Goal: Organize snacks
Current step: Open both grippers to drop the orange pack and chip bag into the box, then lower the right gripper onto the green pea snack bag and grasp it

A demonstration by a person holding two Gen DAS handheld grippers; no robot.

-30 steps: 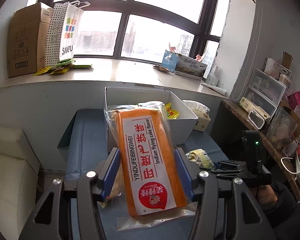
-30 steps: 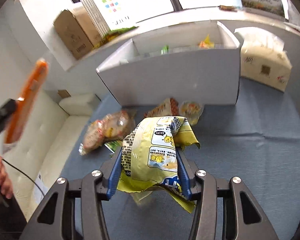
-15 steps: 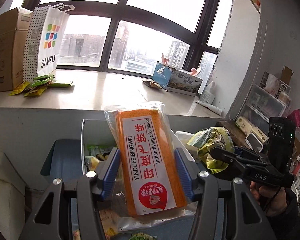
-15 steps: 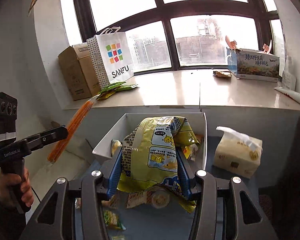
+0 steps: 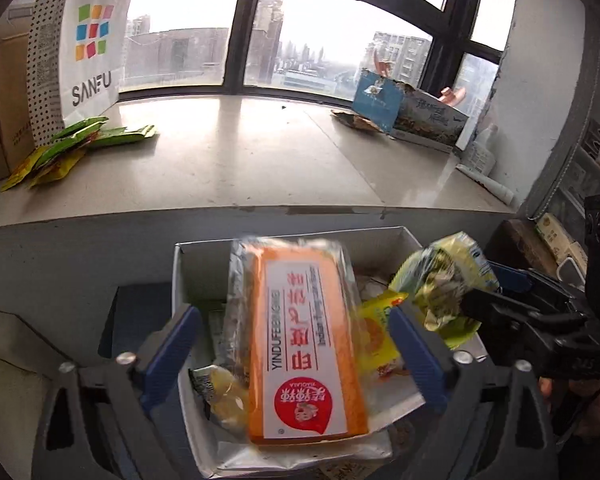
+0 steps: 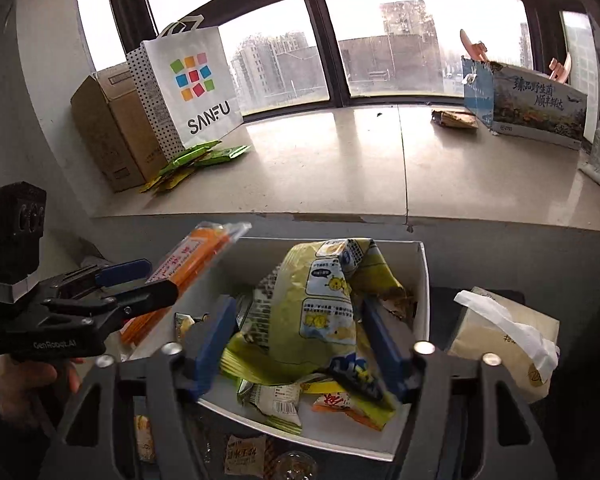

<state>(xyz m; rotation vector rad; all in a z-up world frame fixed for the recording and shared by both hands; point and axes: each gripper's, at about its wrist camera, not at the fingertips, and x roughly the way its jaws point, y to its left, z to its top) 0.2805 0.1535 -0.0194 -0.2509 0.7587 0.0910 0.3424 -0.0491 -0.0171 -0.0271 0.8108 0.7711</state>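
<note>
My left gripper is open, its blue fingers spread wide of the orange flying-cake pack, which hangs loose over the white box. The pack also shows edge-on in the right wrist view. My right gripper is open around the yellow-green chip bag, which drops into the white box. Its fingers stand clear of the bag. Several small snack packets lie inside the box.
A tissue pack stands right of the box. On the windowsill are a SANFU paper bag, a cardboard box, green sachets and a printed carton. Loose snacks lie on the blue table in front.
Both grippers moved forward over the white box and opened. The orange pack and the chip bag have been let go and are dropping into the box.
</note>
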